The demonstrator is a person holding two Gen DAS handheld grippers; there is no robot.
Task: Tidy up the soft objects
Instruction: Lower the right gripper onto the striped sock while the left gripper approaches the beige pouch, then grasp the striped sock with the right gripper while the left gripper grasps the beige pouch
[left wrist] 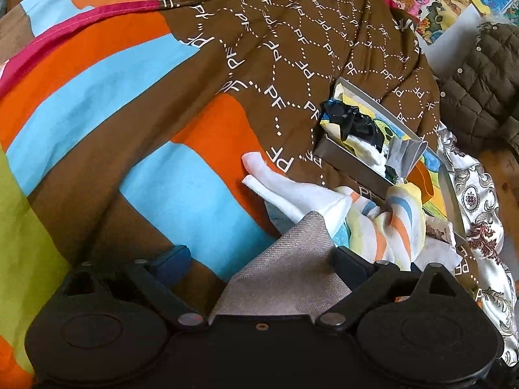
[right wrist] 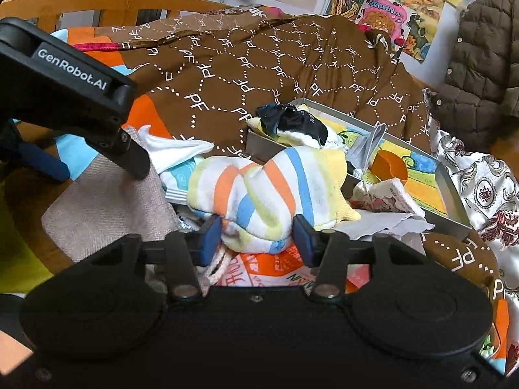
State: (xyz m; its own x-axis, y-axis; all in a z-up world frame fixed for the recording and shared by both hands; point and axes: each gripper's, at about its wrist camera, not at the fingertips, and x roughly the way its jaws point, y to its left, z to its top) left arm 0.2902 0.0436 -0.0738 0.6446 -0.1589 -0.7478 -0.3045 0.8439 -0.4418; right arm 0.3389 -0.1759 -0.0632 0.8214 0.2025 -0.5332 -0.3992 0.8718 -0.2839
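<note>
My right gripper [right wrist: 256, 243] is shut on a striped cloth bundle [right wrist: 259, 194], its blue pads pressing both sides. The same striped bundle [left wrist: 389, 227] lies against the near wall of a metal tray [right wrist: 454, 191]. The tray [left wrist: 343, 159] holds a black cloth [right wrist: 298, 120], white and grey pieces and an orange item. My left gripper [left wrist: 262, 259] is open over a beige cloth [left wrist: 285, 275] that lies between its fingers. In the right wrist view the left gripper [right wrist: 100, 170] sits at upper left above the beige cloth [right wrist: 107, 204]. A white cloth [left wrist: 292, 191] lies just beyond.
All of this rests on a brown, orange and blue bedspread [left wrist: 162, 113]. A floral silver fabric [right wrist: 480, 191] and a quilted olive jacket [right wrist: 480, 64] are to the right. Drawings [right wrist: 389, 9] hang on the wall; a wooden bed rail [right wrist: 97, 3] runs behind.
</note>
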